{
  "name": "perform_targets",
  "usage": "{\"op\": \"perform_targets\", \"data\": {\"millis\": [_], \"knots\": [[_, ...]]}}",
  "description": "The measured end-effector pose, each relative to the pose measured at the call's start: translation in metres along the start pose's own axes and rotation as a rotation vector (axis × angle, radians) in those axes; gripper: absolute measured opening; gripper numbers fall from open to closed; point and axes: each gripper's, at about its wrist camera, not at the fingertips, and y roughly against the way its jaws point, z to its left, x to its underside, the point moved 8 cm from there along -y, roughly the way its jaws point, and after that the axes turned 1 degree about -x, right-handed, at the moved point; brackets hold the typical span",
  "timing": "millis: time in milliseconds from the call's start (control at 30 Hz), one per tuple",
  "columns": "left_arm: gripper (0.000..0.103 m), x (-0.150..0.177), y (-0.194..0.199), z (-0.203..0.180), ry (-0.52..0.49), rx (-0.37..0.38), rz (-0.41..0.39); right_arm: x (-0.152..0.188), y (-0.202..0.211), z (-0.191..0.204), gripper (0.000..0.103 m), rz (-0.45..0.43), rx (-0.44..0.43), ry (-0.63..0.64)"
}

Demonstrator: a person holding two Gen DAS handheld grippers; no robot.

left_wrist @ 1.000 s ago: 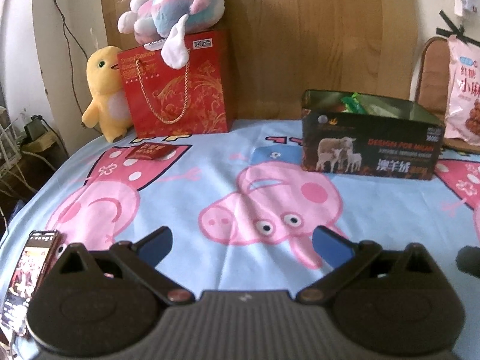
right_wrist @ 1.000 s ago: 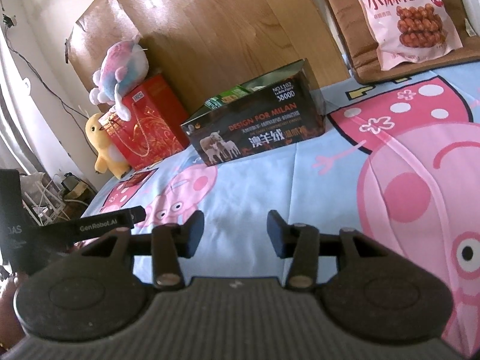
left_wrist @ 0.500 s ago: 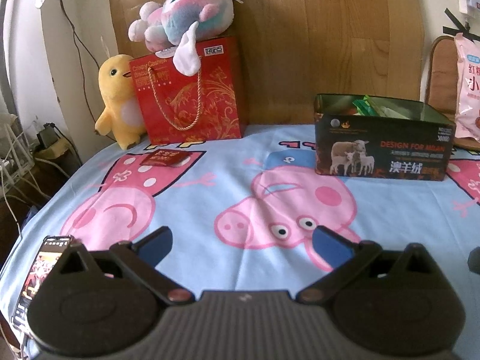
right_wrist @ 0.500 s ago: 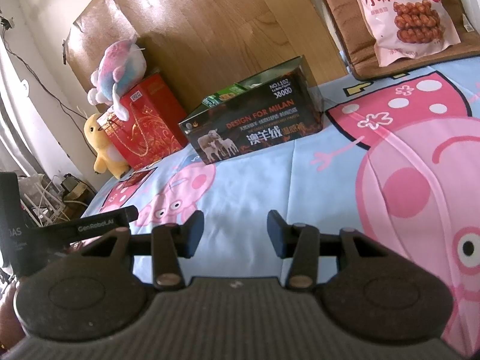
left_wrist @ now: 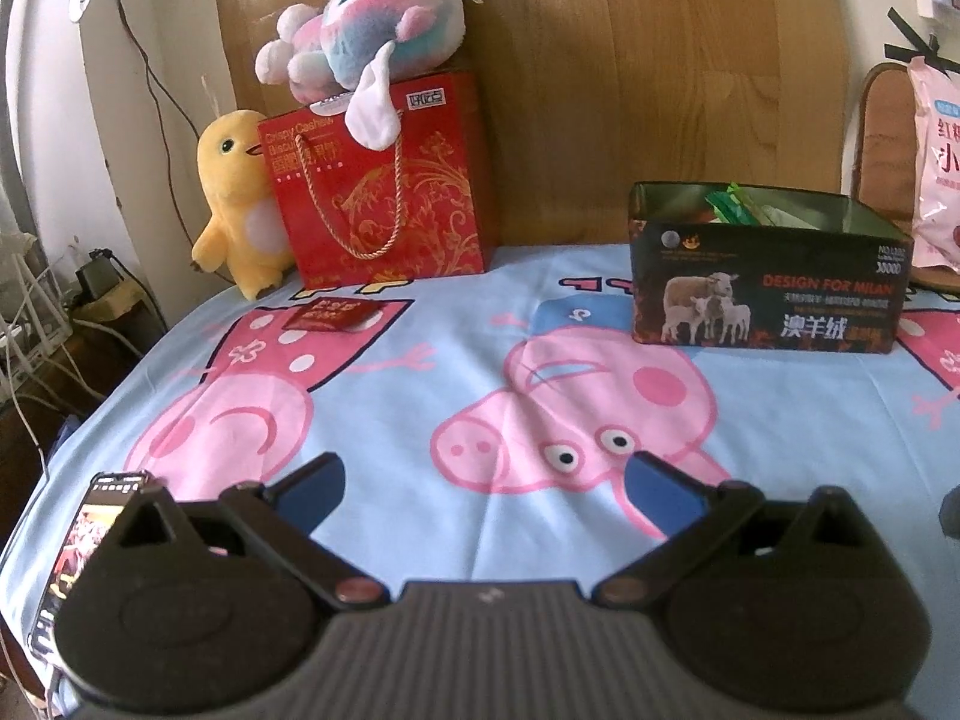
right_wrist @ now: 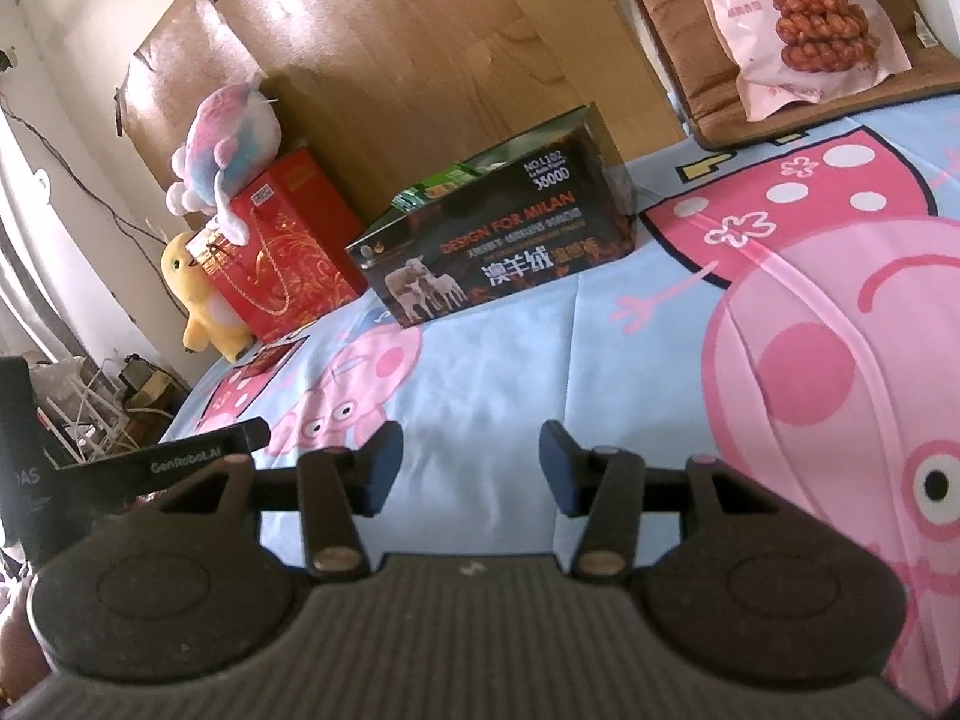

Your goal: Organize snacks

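Note:
A dark open box with sheep on it point(left_wrist: 762, 306) stands on the cartoon-pig sheet, with green snack packets point(left_wrist: 735, 210) inside; it also shows in the right wrist view point(right_wrist: 498, 252). A small red snack packet point(left_wrist: 330, 315) lies on the sheet in front of a red gift bag point(left_wrist: 384, 192). A pink snack bag point(right_wrist: 792, 24) leans on a brown cushion at the back right. My left gripper point(left_wrist: 483, 489) is open and empty above the sheet. My right gripper point(right_wrist: 471, 468) is open and empty.
A yellow plush chick point(left_wrist: 237, 204) stands beside the red bag and a pink-blue plush point(left_wrist: 372, 24) sits on it. A phone point(left_wrist: 78, 546) lies at the sheet's front left edge. Cables and a rack point(left_wrist: 36, 312) are beyond the left edge. A wooden board point(left_wrist: 630, 60) stands behind.
The left gripper view has drifted left, so the box and bag sit further right in frame. The right gripper has tilted slightly. Both grippers stay open and empty.

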Motion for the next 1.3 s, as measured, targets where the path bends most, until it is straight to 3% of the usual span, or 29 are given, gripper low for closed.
{"op": "perform_targets", "data": {"millis": [167, 733, 1000, 1300], "knots": [[0.103, 0.0, 0.001, 0.0, -0.005, 0.004, -0.001, -0.001, 0.0, -0.001, 0.058, -0.002, 0.001, -0.004], [0.103, 0.003, 0.004, -0.003, -0.013, 0.007, 0.013, -0.002, 0.001, -0.003, 0.06, -0.008, 0.006, -0.002], [0.103, 0.007, 0.007, -0.011, 0.002, 0.084, 0.05, -0.004, 0.002, -0.003, 0.063, -0.023, 0.025, 0.007], [0.103, 0.011, 0.014, -0.021, 0.031, 0.178, 0.092, -0.01, 0.008, -0.004, 0.077, -0.076, 0.071, 0.028]]}}
